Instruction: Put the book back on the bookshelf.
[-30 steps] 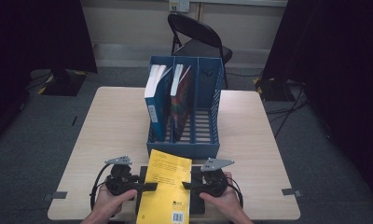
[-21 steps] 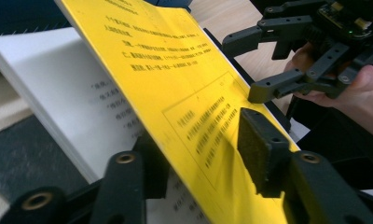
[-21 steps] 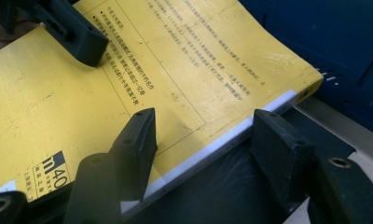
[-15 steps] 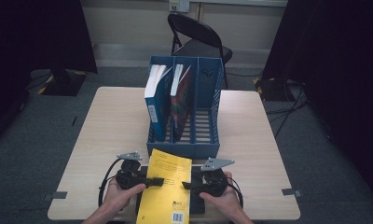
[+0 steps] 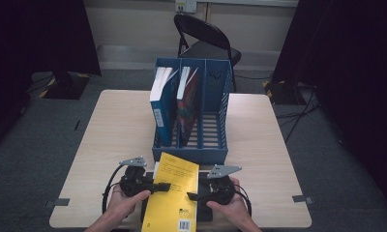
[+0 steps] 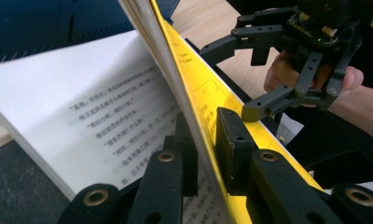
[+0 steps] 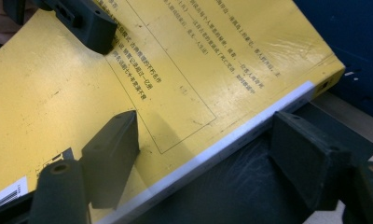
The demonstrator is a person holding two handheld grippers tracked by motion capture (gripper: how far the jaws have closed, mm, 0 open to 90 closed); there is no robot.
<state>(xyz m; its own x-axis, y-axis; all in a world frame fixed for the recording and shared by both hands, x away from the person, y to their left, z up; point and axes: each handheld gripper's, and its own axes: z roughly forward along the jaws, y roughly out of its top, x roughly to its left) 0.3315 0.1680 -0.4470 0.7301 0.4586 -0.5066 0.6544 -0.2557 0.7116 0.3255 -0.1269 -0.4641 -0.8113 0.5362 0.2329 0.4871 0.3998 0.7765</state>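
A yellow book [image 5: 174, 193] lies at the table's front edge on a black pad [image 7: 250, 186]. My left gripper [image 5: 163, 186] is at its left edge. In the left gripper view the jaws [image 6: 205, 140] have just been closing and now clamp the yellow cover [image 6: 198, 88] with a few leaves, lifted off the white printed page [image 6: 82, 98]. My right gripper [image 5: 191, 196] is at the book's right edge. Its jaws [image 7: 208, 151] have just been opening and stand apart, one over the cover [image 7: 175, 60] and one beyond the spine, not pressing.
A blue slotted file rack [image 5: 191, 152] stands just behind the book, mid-table. A blue book [image 5: 161, 108] and a dark red one [image 5: 187, 104] stand upright in it, and its right slot is free. A black folding chair [image 5: 206, 41] stands beyond the table [image 5: 119, 125].
My left gripper has shifted a little right onto the book's left edge and closed on the cover. My right gripper's jaws have spread wider; that hand kept still.
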